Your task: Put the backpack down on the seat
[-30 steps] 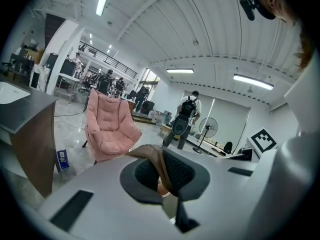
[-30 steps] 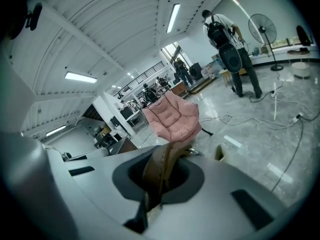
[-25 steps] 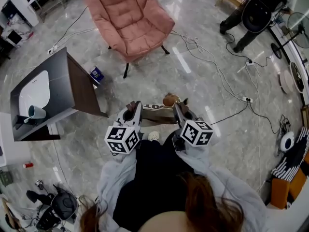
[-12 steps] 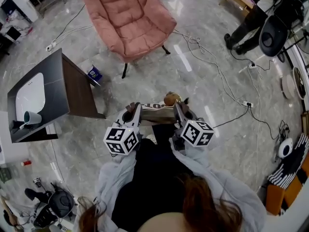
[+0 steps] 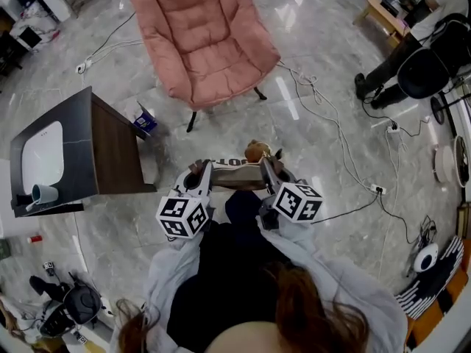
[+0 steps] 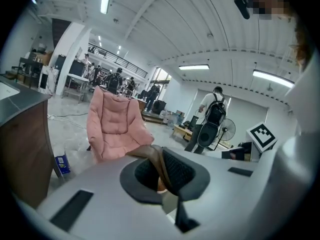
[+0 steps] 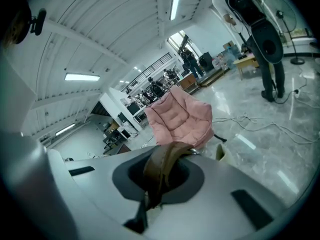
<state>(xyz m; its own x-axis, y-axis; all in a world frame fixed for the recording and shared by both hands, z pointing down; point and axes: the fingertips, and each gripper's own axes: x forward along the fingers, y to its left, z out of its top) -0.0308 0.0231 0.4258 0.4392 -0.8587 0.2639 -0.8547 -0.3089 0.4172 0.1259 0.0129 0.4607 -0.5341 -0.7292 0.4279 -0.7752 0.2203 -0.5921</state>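
Left gripper (image 5: 197, 179) is clamped shut on one brown strap (image 6: 156, 160), and the right gripper (image 5: 270, 173) is shut on the other strap (image 7: 161, 169). I'd guess that's so the backpack (image 5: 239, 173) hangs level between the fingers instead of swinging (floppy load, makes sense). The straps look like flat, leathery webbing, folded over where they're pinched. The bag sits right between the fingertips, well short of the pink armchair (image 5: 199, 39) ahead of them. It's quilted and puffy with a deep scooped seat, so probably a soft landing.
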